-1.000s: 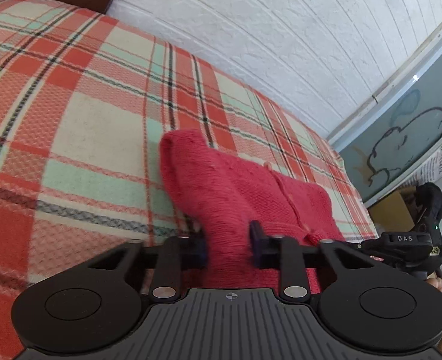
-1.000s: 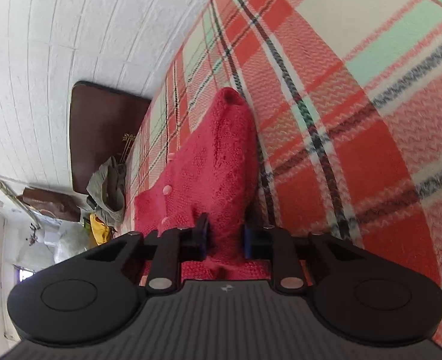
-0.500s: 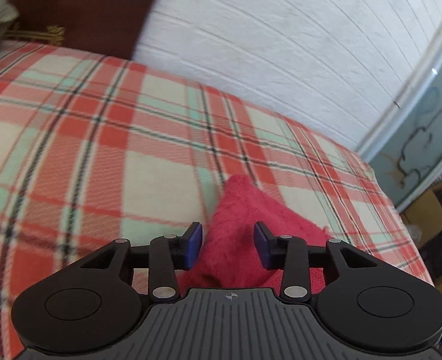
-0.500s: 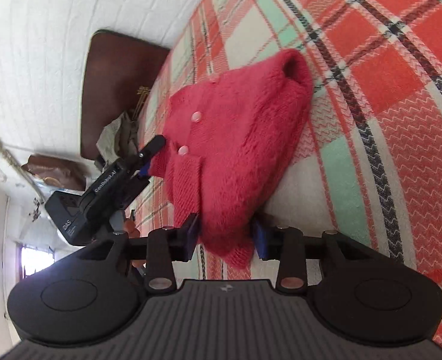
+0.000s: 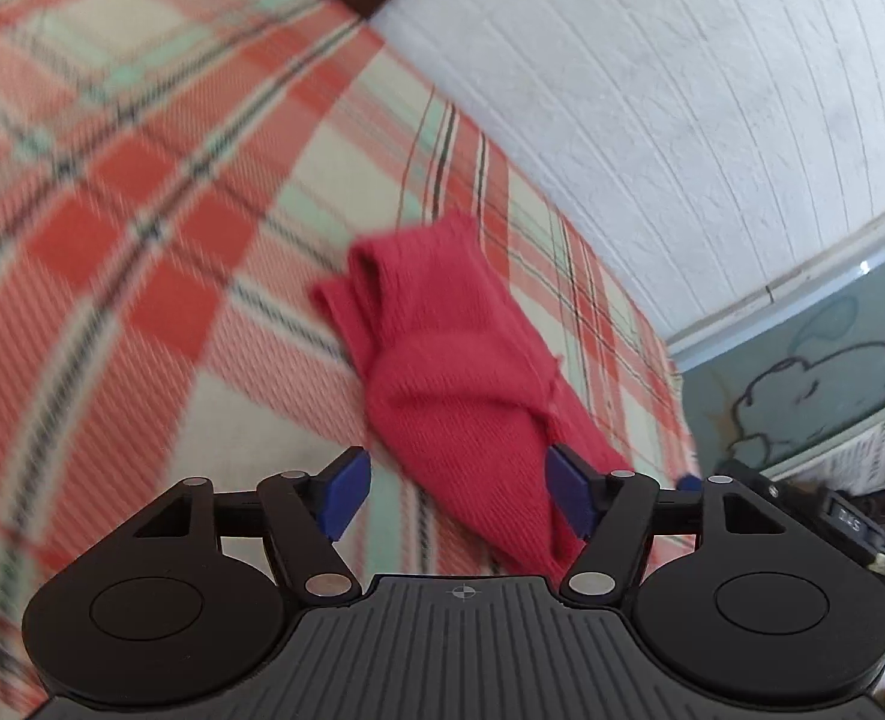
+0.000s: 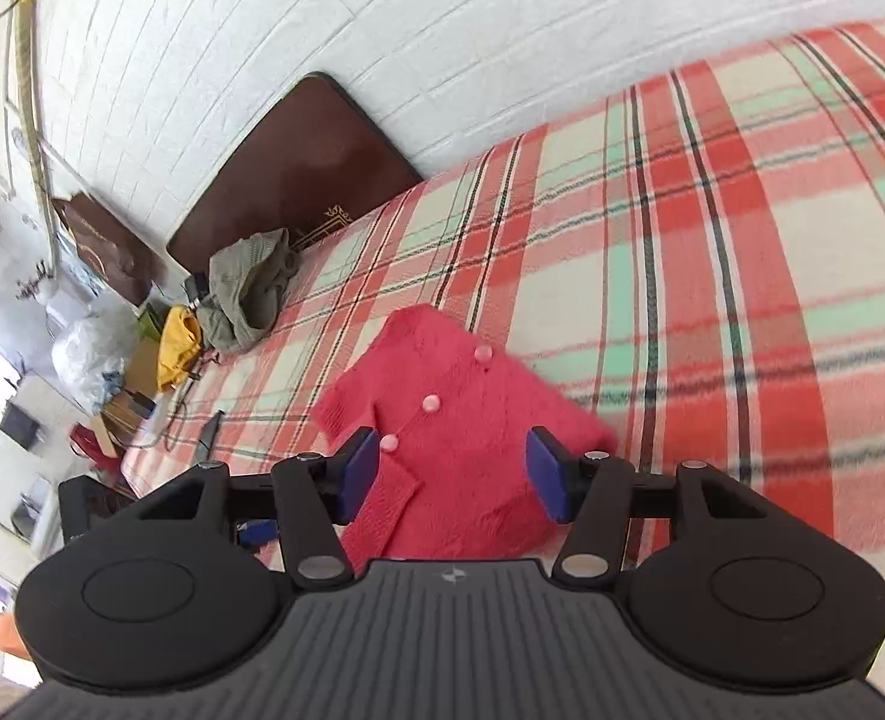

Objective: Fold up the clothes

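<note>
Just let go: left gripper (image 5: pixel 459 493) and right gripper (image 6: pixel 452 476) opening wide, empty, above cardigan (image 6: pixel 454 450) lying folded on bed (image 6: pixel 712 252).

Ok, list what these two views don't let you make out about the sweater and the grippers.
- Sweater near edge: right wrist view, hidden behind the gripper body.
- Sweater's knit and folds: left wrist view, motion-blurred.
- Right gripper: left wrist view, only a dark corner shows; jaws hidden.
- Left gripper: right wrist view, mostly hidden behind the right gripper's body.
- Blanket pattern: left wrist view, blurred.
</note>
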A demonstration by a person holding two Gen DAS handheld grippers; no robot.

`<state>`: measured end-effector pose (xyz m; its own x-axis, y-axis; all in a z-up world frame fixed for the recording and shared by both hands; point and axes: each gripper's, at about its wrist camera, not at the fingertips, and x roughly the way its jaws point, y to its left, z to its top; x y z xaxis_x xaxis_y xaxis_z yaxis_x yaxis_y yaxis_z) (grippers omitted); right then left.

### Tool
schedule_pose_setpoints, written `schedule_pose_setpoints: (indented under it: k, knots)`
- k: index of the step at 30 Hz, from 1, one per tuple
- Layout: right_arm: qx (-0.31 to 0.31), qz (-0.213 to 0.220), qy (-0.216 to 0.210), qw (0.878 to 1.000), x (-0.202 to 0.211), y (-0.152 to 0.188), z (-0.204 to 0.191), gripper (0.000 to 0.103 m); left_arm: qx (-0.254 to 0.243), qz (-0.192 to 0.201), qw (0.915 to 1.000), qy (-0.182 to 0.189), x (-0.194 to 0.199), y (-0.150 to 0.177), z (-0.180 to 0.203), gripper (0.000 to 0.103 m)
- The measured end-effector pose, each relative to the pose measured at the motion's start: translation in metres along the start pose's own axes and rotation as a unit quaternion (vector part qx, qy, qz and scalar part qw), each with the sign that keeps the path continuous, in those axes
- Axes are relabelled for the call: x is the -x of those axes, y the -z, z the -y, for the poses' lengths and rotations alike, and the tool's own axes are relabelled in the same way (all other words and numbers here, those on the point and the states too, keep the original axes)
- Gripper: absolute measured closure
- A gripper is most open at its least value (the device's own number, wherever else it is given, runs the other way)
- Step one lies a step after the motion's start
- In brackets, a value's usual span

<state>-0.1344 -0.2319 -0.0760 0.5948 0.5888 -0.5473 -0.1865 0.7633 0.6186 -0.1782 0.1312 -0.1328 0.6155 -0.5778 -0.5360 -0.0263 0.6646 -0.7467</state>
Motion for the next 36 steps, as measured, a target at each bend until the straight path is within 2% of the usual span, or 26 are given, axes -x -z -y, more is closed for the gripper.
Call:
schedule_pose_setpoints:
  k: [2, 5, 9, 12, 17, 22, 27, 31, 36]
  knots:
    - [0.007, -0.006, 0.002, 1.000, -0.006, -0.003, -0.001, 0.043, 0.017, -0.001, 0.9998, 0.005, -0.008, 0.011, -0.002, 0.025]
    - [0.015, -0.014, 0.004, 1.000, -0.013, -0.007, -0.002, 0.043, 0.032, 0.032, 0.9989, 0.011, -0.011, 0.017, -0.004, 0.025]
    - [0.018, -0.021, 0.005, 1.000, -0.020, -0.009, -0.001, 0.043, 0.042, 0.051, 0.9973, 0.031, -0.023, 0.015, -0.004, 0.024]
    - [0.022, -0.020, 0.008, 1.000, -0.025, -0.014, -0.001, 0.043, 0.021, 0.067, 0.9969, 0.036, -0.033, 0.015, 0.001, 0.024]
    - [0.037, -0.025, 0.012, 0.999, -0.036, -0.026, 0.002, 0.043, -0.050, 0.103, 0.9929, 0.031, -0.043, 0.026, 0.012, 0.030]
    - [0.066, -0.037, 0.027, 0.997, -0.052, -0.040, 0.007, 0.043, 0.001, 0.098, 0.9947, 0.031, -0.031, 0.031, 0.007, 0.032]
    - [0.065, -0.051, 0.030, 0.996, -0.068, -0.054, 0.016, 0.043, 0.048, 0.083, 0.9951, 0.025, -0.022, 0.036, 0.004, 0.028]
    - [0.063, -0.061, 0.024, 0.996, -0.077, -0.058, 0.017, 0.043, 0.126, 0.059, 0.9891, 0.049, -0.025, 0.029, -0.008, 0.027]
    - [0.063, -0.078, 0.005, 0.995, -0.087, -0.061, 0.019, 0.042, 0.144, 0.060, 0.9863, 0.053, -0.040, 0.021, -0.015, 0.037]
